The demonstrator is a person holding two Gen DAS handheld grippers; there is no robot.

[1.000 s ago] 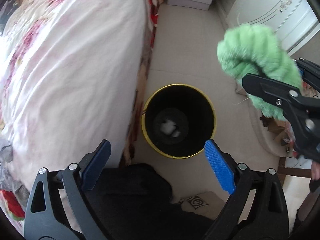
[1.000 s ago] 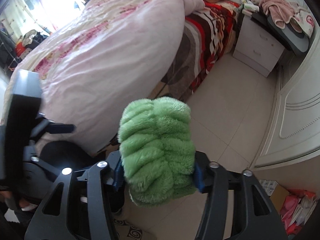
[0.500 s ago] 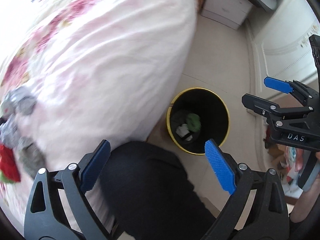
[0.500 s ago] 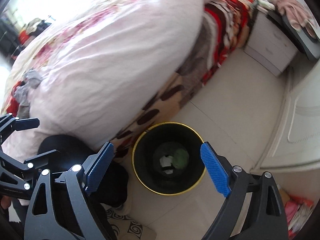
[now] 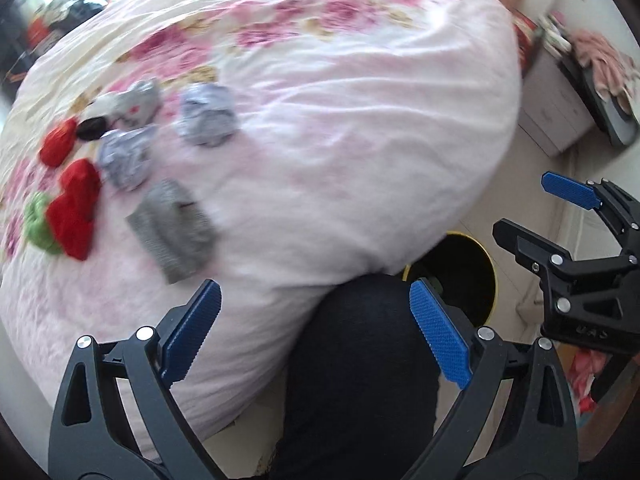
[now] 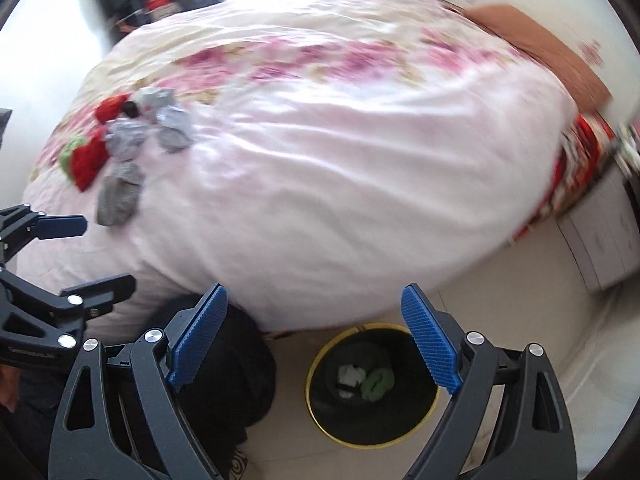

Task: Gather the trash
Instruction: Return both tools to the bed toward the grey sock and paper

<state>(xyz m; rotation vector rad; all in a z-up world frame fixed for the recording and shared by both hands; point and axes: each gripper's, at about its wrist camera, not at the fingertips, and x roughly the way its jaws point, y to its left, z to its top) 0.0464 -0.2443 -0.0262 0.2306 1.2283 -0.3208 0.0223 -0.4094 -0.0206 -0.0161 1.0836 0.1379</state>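
Below, we hold both grippers, left gripper (image 5: 316, 328) and right gripper (image 6: 314, 332), spread apart and empty over the floral quilt (image 5: 340, 128), pale tiled floor (image 6: 520, 300) and bin (image 6: 372, 384).

Only legible marking: raised letters "DAS", seen upside down, on the right gripper (image 5: 568, 216) body at 4 o'clock in left wrist view. Lettering on left gripper (image 6: 60, 256) body was unreadable.

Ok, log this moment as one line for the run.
phase: between picks | left tool: open, empty | right tool: open, empty | green piece: in bin | pile: on bed
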